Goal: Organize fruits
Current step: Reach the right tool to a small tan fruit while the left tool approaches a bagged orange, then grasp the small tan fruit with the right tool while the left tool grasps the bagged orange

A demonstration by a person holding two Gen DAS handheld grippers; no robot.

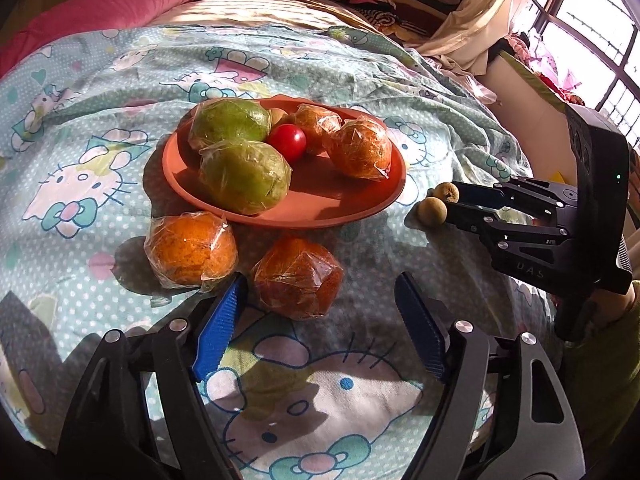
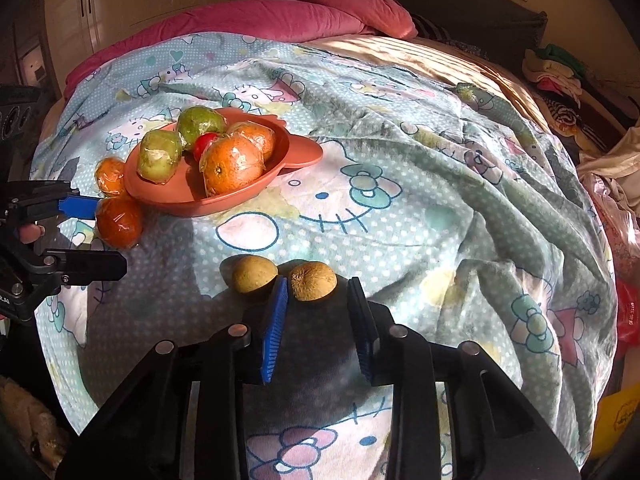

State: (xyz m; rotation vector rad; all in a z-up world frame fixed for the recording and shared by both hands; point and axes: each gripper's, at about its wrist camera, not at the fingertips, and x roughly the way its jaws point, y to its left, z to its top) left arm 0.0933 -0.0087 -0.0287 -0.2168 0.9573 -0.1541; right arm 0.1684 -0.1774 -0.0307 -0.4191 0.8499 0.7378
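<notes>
An orange plate [image 1: 348,204] on the bed holds two wrapped green fruits [image 1: 244,176], a red tomato [image 1: 287,141] and two wrapped oranges [image 1: 360,148]. Two more wrapped oranges lie on the sheet in front of it: one [image 1: 192,249] at left, one [image 1: 298,276] between the tips of my open left gripper [image 1: 320,288]. Two small brown fruits lie right of the plate. My right gripper [image 2: 318,292] is open, its tips on either side of the right brown fruit [image 2: 313,280]; the other brown fruit [image 2: 254,273] lies just outside its left finger.
The bed is covered with a wrinkled cartoon-cat sheet [image 2: 400,208]. A pink quilt [image 2: 260,20] lies at the head. Piles of clothes [image 2: 560,80] sit along the far right side. A window [image 1: 592,32] is at the right.
</notes>
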